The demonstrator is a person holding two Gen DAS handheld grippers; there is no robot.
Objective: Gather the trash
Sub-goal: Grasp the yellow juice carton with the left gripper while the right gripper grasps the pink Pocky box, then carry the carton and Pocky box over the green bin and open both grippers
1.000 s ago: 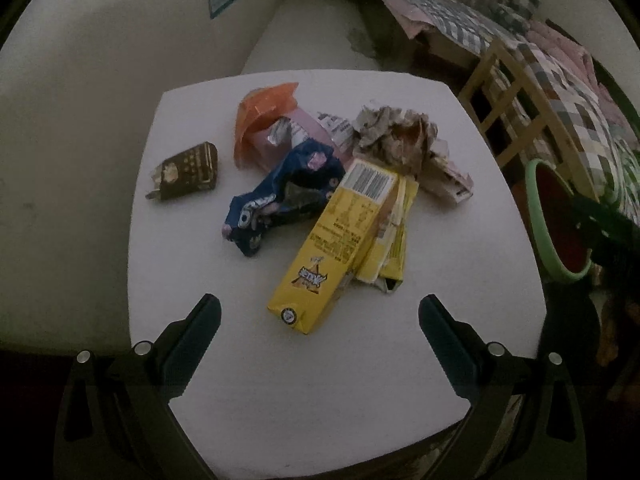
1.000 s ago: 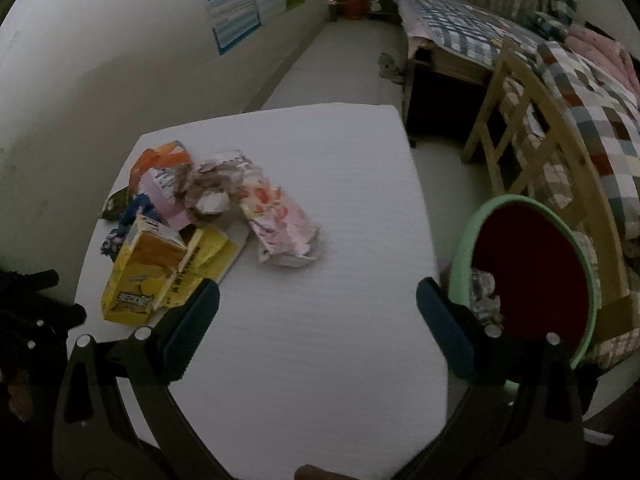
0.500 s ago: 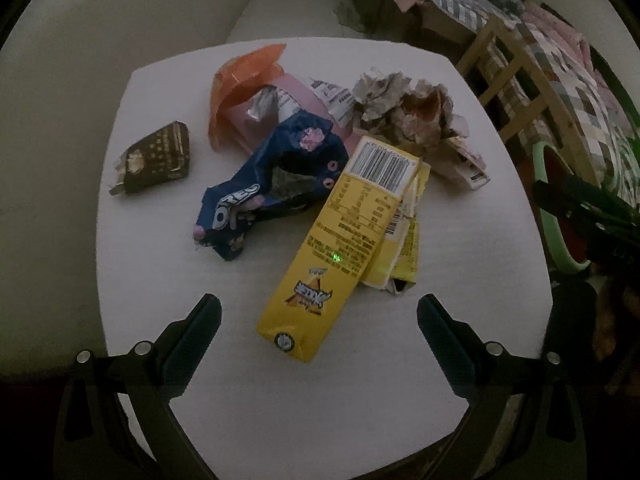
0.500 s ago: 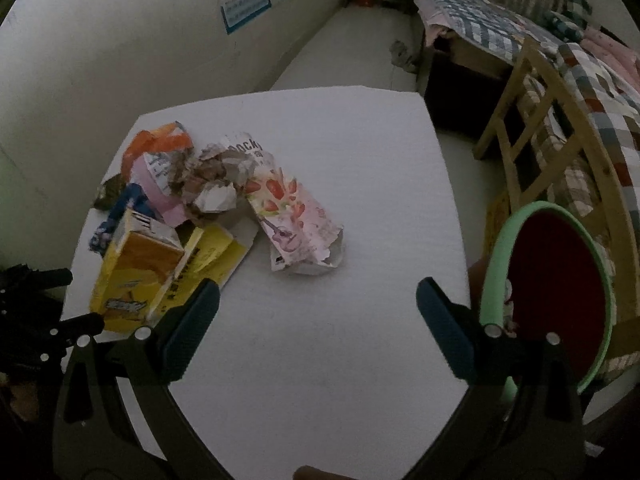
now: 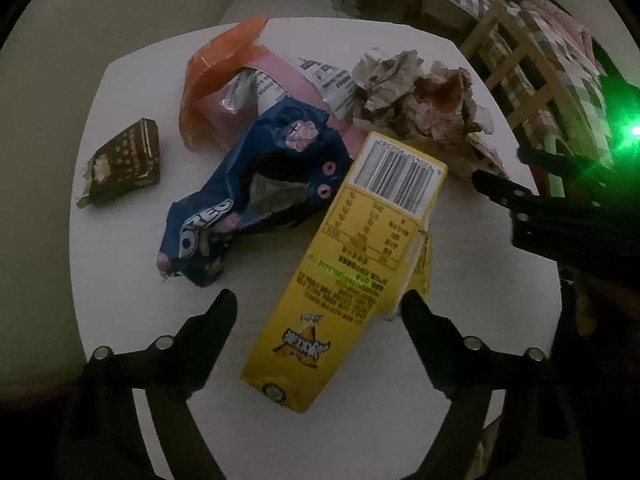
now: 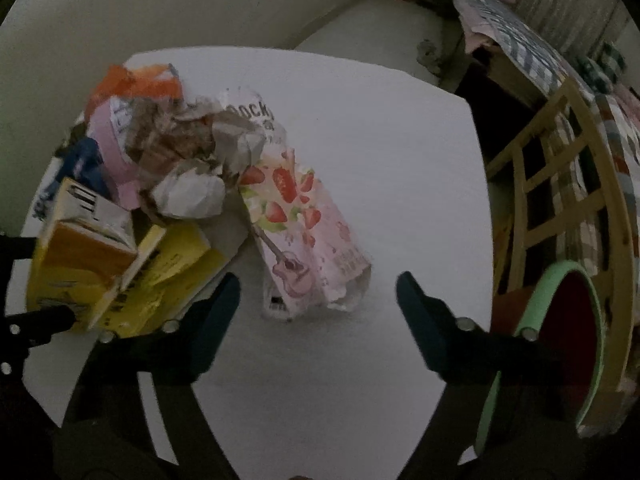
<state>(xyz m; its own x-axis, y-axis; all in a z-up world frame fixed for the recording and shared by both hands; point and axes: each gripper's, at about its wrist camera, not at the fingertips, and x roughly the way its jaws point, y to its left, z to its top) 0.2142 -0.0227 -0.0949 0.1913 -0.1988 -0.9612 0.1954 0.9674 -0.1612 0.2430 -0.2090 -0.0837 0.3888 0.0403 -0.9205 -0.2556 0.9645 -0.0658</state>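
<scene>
while my left tool gapes around the yellow carton, my right tool hangs spread above the pink strawberry wrapper.

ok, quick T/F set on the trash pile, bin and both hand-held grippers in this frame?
1. The left hand-held gripper is open around the yellow carton. True.
2. The right hand-held gripper is shut on the strawberry wrapper. False: it is open and empty.
3. The blue Oreo wrapper lies on the table. True.
4. The green-rimmed bin stands on the table. False: it sits beside it, off the right edge.
</scene>
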